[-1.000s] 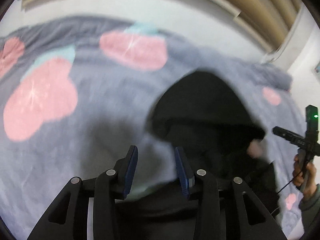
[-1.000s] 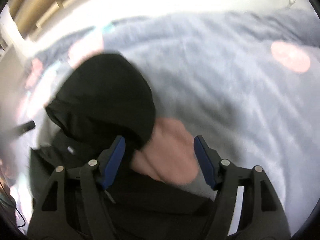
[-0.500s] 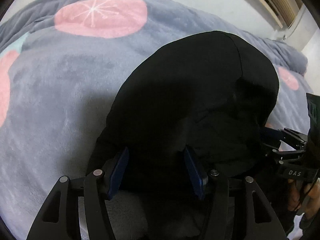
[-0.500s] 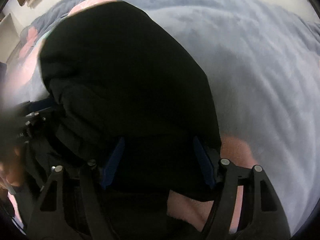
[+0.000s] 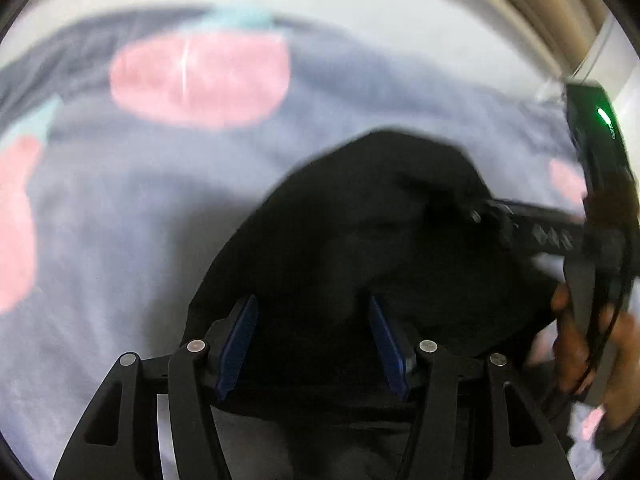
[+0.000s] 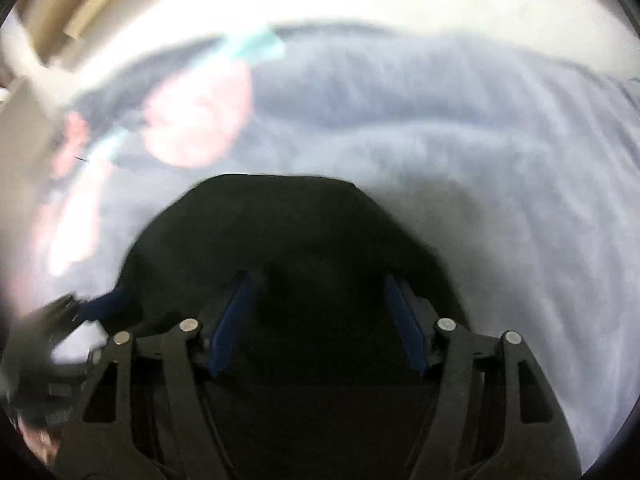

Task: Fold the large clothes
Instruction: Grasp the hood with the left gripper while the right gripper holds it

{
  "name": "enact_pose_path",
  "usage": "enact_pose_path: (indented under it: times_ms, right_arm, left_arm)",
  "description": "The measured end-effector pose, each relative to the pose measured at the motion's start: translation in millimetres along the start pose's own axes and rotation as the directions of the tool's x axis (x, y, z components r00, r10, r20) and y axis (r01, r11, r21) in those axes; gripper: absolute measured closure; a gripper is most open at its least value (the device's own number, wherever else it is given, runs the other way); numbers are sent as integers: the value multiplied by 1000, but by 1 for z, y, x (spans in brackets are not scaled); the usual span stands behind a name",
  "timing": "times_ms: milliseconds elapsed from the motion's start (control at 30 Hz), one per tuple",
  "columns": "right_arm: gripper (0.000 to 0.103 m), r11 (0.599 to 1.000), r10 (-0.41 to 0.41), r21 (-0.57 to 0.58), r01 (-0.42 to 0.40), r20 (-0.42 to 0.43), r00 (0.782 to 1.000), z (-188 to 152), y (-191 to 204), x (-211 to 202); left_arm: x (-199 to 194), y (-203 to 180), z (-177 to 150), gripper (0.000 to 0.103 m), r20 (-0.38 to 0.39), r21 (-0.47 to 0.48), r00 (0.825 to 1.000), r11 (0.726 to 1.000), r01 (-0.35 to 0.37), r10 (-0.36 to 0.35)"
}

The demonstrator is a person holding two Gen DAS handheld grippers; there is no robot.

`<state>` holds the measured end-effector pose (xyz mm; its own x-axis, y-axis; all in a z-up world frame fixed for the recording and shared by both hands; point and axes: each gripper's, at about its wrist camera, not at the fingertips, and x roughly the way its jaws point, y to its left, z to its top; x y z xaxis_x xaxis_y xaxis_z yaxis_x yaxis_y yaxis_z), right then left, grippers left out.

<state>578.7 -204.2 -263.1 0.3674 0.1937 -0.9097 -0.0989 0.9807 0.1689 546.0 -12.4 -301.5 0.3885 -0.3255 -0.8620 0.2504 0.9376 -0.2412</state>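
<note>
A large black hooded garment [image 5: 360, 232] lies on the grey blanket, its hood pointing away from me. It also shows in the right wrist view [image 6: 280, 232]. My left gripper [image 5: 314, 320] is open, with its blue pads either side of the black cloth at the garment's near left part. My right gripper [image 6: 320, 300] is open too, its jaws wide apart over the black cloth. The right gripper's body [image 5: 560, 236], held in a hand, shows at the right of the left wrist view. Both views are blurred.
The grey fleece blanket [image 5: 120, 220] has large pink and teal fruit shapes [image 5: 200, 80] and covers the bed. A white wall and beige slats [image 5: 540, 12] lie behind it. The left gripper's tip [image 6: 100, 304] shows at the lower left of the right wrist view.
Both grippers have pulled back and tilted up from the hood, so more blanket and wall show. The right gripper has come closer to the left one. Jaws stay open.
</note>
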Motion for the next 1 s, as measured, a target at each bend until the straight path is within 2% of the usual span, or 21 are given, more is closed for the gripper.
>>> enact_pose_path:
  times_ms: [33,67,167,267,333,433,500,533,633,733,833,933,1000]
  right_arm:
    - [42,1000,1,6,-1,-31,1000,-2,-1,14]
    - [42,1000,-8,-11,8,-22,1000,-5,-2,22]
    - [40,996,-43,-80,44,7,999,-11,7,13]
    - [40,997,41,-64,-40,18,999,-19,-4,-11]
    - [40,994,95,-51,-93,49,994,-29,-17,-35]
    - [39,993,120,-26,-119,91,989,-51,-46,-73]
    - [39,993,119,-4,-120,97,988,-57,-72,-86]
    - [39,994,111,-2,-112,96,989,-48,-71,-80]
    - [39,996,87,13,-88,64,994,-49,-85,-74]
    - [38,988,142,51,-143,24,990,-44,-90,-57]
    - [38,970,223,106,-219,-27,975,-44,-100,-35]
    - [38,946,299,150,-288,-59,953,-44,-106,-13]
    - [37,927,348,165,-335,-52,936,-41,-106,-5]
  left_arm:
    - [7,2,-4,44,-5,7,1000,1000,2,-2]
    - [11,2,-7,44,3,9,1000,1000,3,-3]
    - [8,-2,-3,44,8,14,1000,1000,-3,3]
    - [-9,-2,-3,44,24,16,1000,1000,2,-2]
    - [-34,-2,-4,44,62,25,998,999,21,-22]
    - [-57,-3,6,43,109,27,993,999,48,-50]
    - [-67,0,15,43,124,22,991,999,41,-43]
    - [-69,4,20,43,127,18,991,999,32,-34]
    - [-63,18,29,42,92,-3,996,1000,17,-17]
    - [-43,38,32,42,22,-67,996,994,88,-87]
    - [-11,54,35,42,-53,-128,989,983,130,-138]
    - [11,60,35,42,-77,-162,978,971,177,-191]
    - [19,64,36,35,-83,-186,968,958,217,-236]
